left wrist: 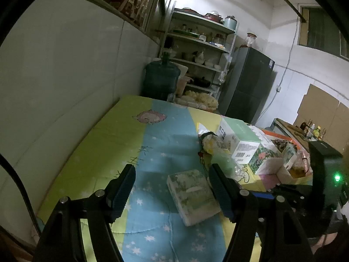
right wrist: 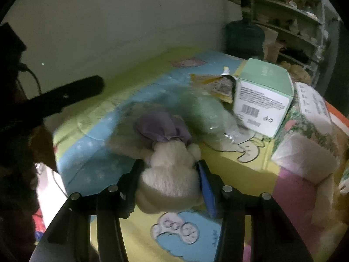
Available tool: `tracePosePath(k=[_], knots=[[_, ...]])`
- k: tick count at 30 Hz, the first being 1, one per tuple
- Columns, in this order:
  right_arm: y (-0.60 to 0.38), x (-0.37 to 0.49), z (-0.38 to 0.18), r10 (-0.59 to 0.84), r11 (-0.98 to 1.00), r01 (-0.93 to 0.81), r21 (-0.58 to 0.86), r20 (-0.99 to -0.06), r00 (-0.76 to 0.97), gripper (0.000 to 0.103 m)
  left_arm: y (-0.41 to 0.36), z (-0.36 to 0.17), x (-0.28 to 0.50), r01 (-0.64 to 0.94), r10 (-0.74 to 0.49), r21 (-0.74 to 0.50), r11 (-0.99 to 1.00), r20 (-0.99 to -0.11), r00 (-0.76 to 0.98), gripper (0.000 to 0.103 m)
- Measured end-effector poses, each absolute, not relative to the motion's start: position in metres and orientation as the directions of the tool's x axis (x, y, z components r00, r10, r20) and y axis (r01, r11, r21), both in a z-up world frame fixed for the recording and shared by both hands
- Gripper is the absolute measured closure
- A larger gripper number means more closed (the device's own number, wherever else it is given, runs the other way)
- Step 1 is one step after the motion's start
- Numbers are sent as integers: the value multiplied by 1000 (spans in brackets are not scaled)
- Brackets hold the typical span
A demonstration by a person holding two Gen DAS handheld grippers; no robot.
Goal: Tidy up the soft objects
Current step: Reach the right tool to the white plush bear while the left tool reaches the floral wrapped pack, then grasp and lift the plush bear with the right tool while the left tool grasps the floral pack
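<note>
A dim room with pale tiled walls (left wrist: 65,69), where a table under a cartoon-printed quilt (left wrist: 122,135) in green, blue and yellow stands with its left edge along the wall. Past the table's far edge a large blue water jug (left wrist: 160,78) sits beside open metal shelving (left wrist: 196,50) crowded with pots, jars and crockery, with a dark refrigerator (left wrist: 248,85) to its right and a wall shelf (left wrist: 122,0) of packets high on the left. A barred window (left wrist: 322,30) is set high in the right wall above flattened cardboard (left wrist: 320,107) and a counter of bottles (left wrist: 309,128).
</note>
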State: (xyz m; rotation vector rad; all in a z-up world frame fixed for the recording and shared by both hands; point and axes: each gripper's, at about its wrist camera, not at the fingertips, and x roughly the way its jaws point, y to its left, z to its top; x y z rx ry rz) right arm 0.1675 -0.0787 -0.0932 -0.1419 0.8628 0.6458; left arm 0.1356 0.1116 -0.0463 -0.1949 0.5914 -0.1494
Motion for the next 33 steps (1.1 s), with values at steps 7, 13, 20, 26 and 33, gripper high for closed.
tracePosePath(k=[7, 13, 20, 26, 33], knots=[[-94, 143, -70, 543, 793, -574, 207, -666, 511, 53, 112, -47, 134, 74, -192, -233, 970, -539, 820, 34], [-128, 128, -44, 542, 827, -508, 241, -580, 608, 52, 93, -59, 143, 93, -211, -230, 969, -568, 795, 33], [-150, 125, -39, 541, 834, -489, 257, -559, 628, 52, 69, -83, 158, 42, -145, -174, 984, -631, 762, 25], [-160, 124, -46, 558, 825, -489, 284, -546, 625, 52, 61, -98, 168, 4, -94, -133, 991, -677, 730, 25], [-169, 125, -50, 571, 818, -484, 310, -537, 621, 52, 55, -105, 170, -41, -48, -109, 993, -701, 712, 25]])
